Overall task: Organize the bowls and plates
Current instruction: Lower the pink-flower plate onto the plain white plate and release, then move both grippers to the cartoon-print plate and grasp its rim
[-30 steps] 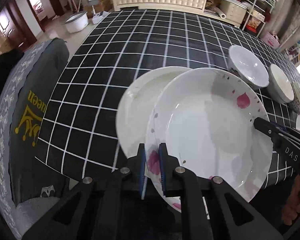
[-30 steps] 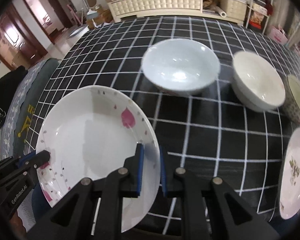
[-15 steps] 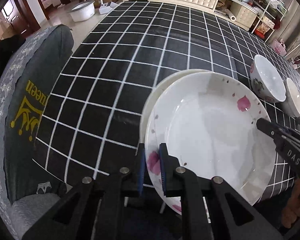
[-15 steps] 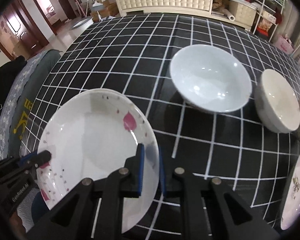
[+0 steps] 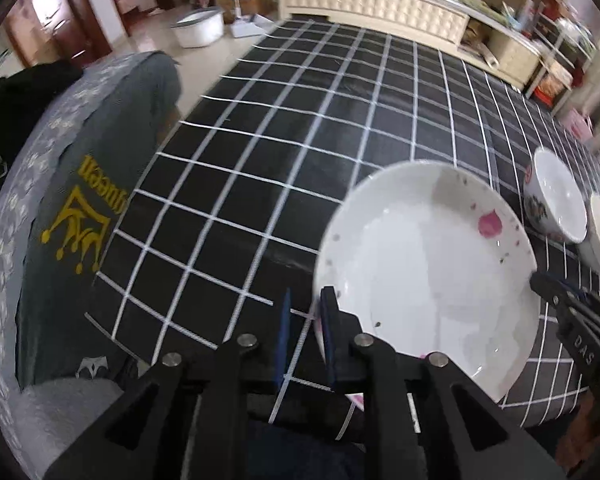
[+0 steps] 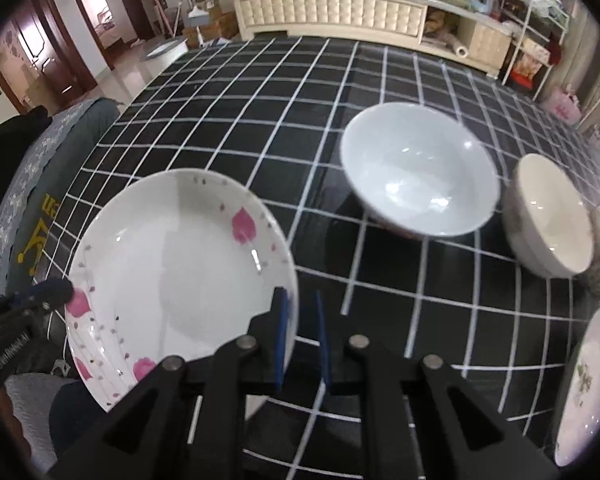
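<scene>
The pink-flowered plate (image 5: 424,276) is carried between 2 grippers, 1 on each side of its rim, most likely because a wide, shallow dish pinched at a single edge would tip and slip. The left gripper (image 5: 306,334) is clenched on the plate's near-left rim, which sits between its blue pads (image 5: 329,332), while the right gripper (image 6: 300,338) is clamped on the opposite rim, its left pad lying over the plate's inner edge. Each tool shows in the other's view as a dark tip at the far rim. The plate hangs at the near edge of the black checked tablecloth (image 5: 300,140), partly past it, and whether another plate lies directly beneath cannot be told. To the right stand a large white bowl (image 6: 418,168) and, just beside it, a cream bowl (image 6: 550,216); a flowered plate (image 6: 588,384) lies at the near right corner. The bowls look ungathered, so the sorting seems only partly done. A draped chair (image 5: 80,216) stands just beside the table's left edge.
</scene>
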Demonstrator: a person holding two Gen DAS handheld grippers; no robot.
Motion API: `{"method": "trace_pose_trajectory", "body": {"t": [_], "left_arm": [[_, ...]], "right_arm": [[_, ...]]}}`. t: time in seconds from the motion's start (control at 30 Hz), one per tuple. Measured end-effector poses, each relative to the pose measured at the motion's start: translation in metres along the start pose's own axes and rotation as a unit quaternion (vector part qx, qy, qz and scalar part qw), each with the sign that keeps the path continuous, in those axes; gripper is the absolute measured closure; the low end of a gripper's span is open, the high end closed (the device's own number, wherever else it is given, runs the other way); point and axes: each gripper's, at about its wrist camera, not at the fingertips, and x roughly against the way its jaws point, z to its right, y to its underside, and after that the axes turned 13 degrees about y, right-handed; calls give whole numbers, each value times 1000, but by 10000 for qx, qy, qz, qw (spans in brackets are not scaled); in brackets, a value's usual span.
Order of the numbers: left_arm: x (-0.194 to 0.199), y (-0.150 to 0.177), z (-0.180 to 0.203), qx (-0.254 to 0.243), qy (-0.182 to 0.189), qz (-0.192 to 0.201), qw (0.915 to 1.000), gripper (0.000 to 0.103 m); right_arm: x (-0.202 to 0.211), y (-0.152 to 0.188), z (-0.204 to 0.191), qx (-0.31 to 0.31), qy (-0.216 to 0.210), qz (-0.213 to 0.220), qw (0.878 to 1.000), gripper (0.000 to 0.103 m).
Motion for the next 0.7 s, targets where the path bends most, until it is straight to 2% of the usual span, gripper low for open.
{"method": "trace_pose_trajectory", "body": {"t": [0.13,0.2,0.23,0.3,0.43,0.6,0.67,0.7], "left_arm": [[24,3,4,3,65,283,9996,88],[35,6,13,-74,170,378,9991,81],[40,8,18,-136,224,430,9987,76],[52,11,29,-273,326,543,9976,75],[69,19,60,-592,553,678,9944,68],[86,29,97,-932,770,821,9893,67],[93,31,112,-1068,866,863,9867,65],[96,33,120,-1145,910,901,9851,61]], "right_arm": [[15,4,9,-104,-27,101,9999,83],[24,7,12,-104,-4,184,9998,69],[30,9,15,-116,22,252,9996,65],[42,11,20,-131,46,388,9991,57],[72,16,33,-131,134,720,9972,51],[101,20,57,-279,287,1023,9939,42],[110,21,68,-307,290,1085,9932,41],[114,22,73,-305,279,1106,9930,41]]}}
